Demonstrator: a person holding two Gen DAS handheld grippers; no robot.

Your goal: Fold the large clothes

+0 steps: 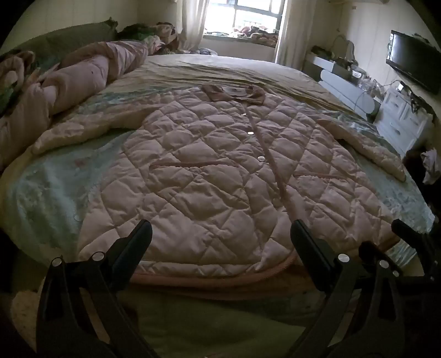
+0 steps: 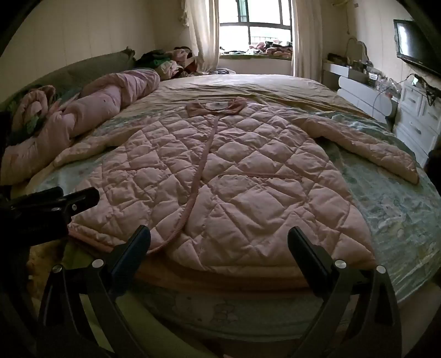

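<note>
One pink quilted coat (image 1: 215,170) lies flat and face up on the bed (image 1: 41,192), two sleeves spread out, collar toward the window (image 1: 248,16). Three snaps (image 1: 250,133) show along its front. Left claw (image 1: 220,239) and right claw (image 2: 219,242) both hover over the hem, jaws apart, holding nothing.

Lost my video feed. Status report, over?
Left gripper and right gripper open, empty, above the hem. Quilted pink coat flat on bed, sleeves spread, unfolded. Nothing in the way.
</note>
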